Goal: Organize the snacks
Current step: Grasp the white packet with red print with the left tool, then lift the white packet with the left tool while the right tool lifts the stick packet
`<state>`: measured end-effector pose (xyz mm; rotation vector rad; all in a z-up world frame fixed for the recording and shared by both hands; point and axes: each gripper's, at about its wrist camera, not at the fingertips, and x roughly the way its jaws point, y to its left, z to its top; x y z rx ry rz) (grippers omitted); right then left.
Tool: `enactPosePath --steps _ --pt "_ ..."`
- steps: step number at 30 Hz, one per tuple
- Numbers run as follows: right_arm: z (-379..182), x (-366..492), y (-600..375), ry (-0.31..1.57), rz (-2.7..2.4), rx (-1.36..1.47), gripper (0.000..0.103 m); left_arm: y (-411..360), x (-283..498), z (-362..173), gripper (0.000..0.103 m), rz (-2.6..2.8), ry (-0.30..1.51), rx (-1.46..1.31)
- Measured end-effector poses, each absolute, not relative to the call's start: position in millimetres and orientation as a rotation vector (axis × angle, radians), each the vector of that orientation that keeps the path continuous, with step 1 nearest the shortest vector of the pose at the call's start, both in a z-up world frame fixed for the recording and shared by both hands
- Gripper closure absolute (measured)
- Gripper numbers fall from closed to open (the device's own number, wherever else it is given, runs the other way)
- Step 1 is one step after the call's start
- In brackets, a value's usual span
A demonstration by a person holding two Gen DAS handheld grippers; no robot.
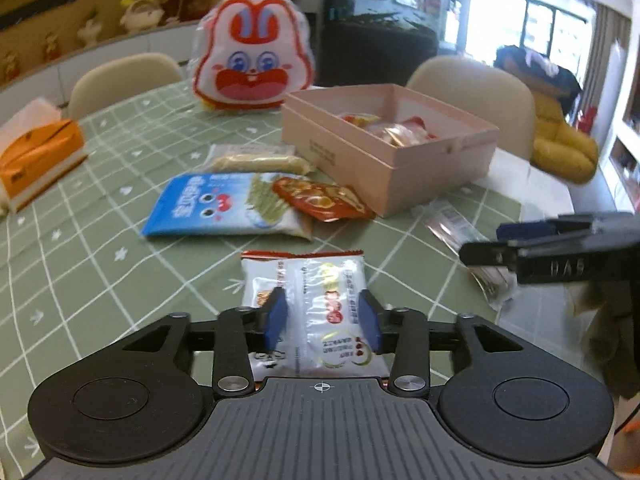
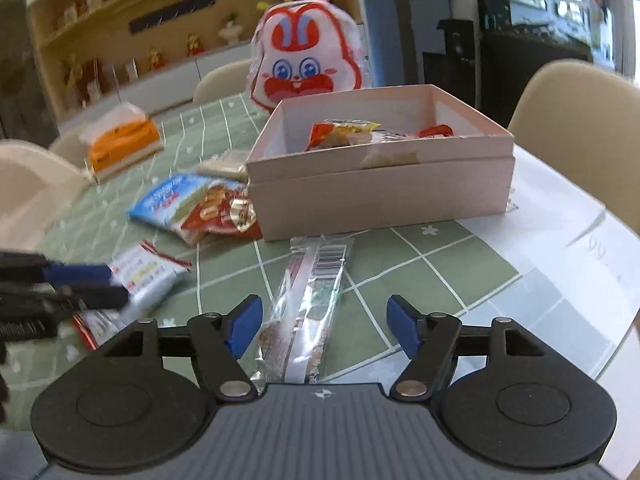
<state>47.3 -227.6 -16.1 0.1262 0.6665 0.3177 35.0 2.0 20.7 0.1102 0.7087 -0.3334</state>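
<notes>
My left hand-held gripper [image 1: 322, 322] has its blue pads [image 1: 277, 316] set on either side of the white snack packet [image 1: 310, 304], which lies flat on the desk [image 1: 100, 272]; the pads look to be touching its edges, so I read this as the closing moment of a pick, though I can't tell whether the grip is firm yet. My right hand-held gripper [image 2: 322, 326] hangs with its jaws wide apart over the clear-wrapped bar [image 2: 310, 304], not yet touching it. Ahead of both sits the pink box [image 2: 380, 196], already holding a few snacks, with the blue packet [image 1: 224, 208] and red packet [image 1: 320, 200] lying just before it. Next I'd judge the left needs to squeeze fully, lift, and carry forward over the box rim, while the right lowers and closes on the bar
</notes>
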Motion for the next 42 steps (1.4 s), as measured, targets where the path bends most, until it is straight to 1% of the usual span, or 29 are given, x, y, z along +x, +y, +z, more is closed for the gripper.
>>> enactPosePath --steps 1,3,6,7,10,12,15,17,22,26,28,30,35,37,42 --pt "-17 48 -231 0.664 0.325 0.149 0.033 -3 34 20 0.047 -0.339 0.708 0.131" --pt "-17 49 -234 0.661 0.332 0.174 0.033 -10 32 18 0.043 -0.35 0.701 0.179" --pt "-17 48 -234 0.659 0.33 0.175 0.032 -14 27 14 0.035 -0.394 0.683 0.209" --pt "-17 48 -233 0.657 0.327 0.172 0.032 -13 25 14 0.034 -0.411 0.678 0.2" --pt "-18 47 -236 0.653 0.32 0.188 0.032 -2 25 14 0.035 -0.426 0.671 0.13" --pt "-18 47 -240 0.65 0.324 0.219 0.031 4 25 16 0.039 -0.4 0.673 0.104" --pt "-19 48 -246 0.646 0.337 0.258 0.03 1 27 16 0.039 -0.376 0.683 0.131" --pt "-20 48 -247 0.645 0.34 0.266 0.03 -6 28 17 0.036 -0.369 0.692 0.166" --pt "-20 47 -248 0.642 0.346 0.28 0.029 -20 31 15 0.019 -0.392 0.709 0.202" --pt "-21 46 -250 0.639 0.354 0.304 0.028 -20 34 17 0.019 -0.407 0.721 0.168" --pt "-21 46 -252 0.639 0.357 0.311 0.028 -17 33 19 0.024 -0.407 0.708 0.156" --pt "-22 46 -252 0.638 0.359 0.317 0.027 -15 30 21 0.024 -0.394 0.687 0.169" --pt "-22 46 -252 0.637 0.361 0.32 0.026 -2 35 14 0.024 -0.351 0.716 0.167" --pt "-22 46 -252 0.638 0.361 0.319 0.026 2 40 13 0.021 -0.345 0.728 0.144" --pt "-21 46 -250 0.638 0.362 0.308 0.025 1 51 8 0.02 -0.339 0.754 0.122"
